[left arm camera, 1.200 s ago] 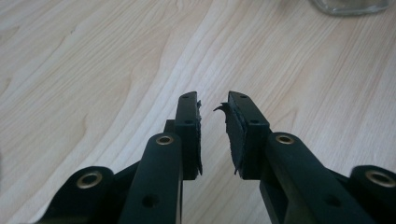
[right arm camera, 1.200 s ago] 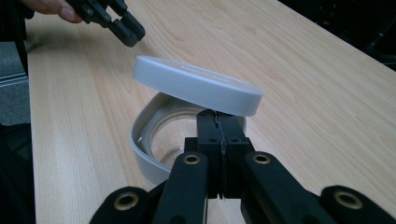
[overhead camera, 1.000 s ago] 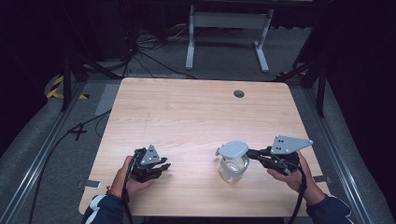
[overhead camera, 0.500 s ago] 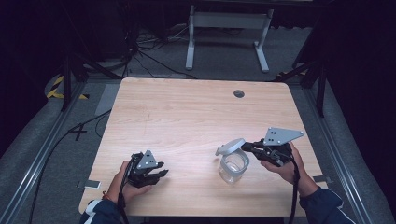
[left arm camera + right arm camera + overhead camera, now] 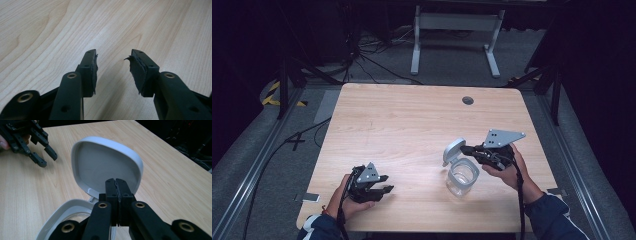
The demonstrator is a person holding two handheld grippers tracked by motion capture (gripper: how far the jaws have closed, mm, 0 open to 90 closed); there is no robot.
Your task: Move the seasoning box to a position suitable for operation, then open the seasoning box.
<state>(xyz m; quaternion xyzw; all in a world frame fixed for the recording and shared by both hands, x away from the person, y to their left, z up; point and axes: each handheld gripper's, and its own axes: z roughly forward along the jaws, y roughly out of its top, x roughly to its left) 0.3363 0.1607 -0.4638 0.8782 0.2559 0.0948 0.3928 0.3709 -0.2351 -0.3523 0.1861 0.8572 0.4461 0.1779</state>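
Observation:
A clear jar (image 5: pixel 462 177) with a white hinged lid (image 5: pixel 453 150) stands on the wooden table (image 5: pixel 412 120), near its front right. The lid is swung up and stands open. My right gripper (image 5: pixel 463 149) is shut, and its tips rest against the lid's inner face (image 5: pixel 100 162). In the right gripper view the closed right gripper (image 5: pixel 116 181) sits just above the jar's rim (image 5: pixel 62 212). My left gripper (image 5: pixel 384 190) lies low at the front left, apart from the jar. The left gripper (image 5: pixel 112 56) has just been opening and has nothing between its pads.
A small round hole (image 5: pixel 468 100) sits in the table near its far edge. A white stand (image 5: pixel 452 37) and cables lie on the floor beyond the table. The other gripper (image 5: pixel 47 160) appears far off in the right gripper view.
The lid has swung from lying over the jar to standing up. My right gripper has moved left toward the jar. The left gripper's jaws have spread wider.

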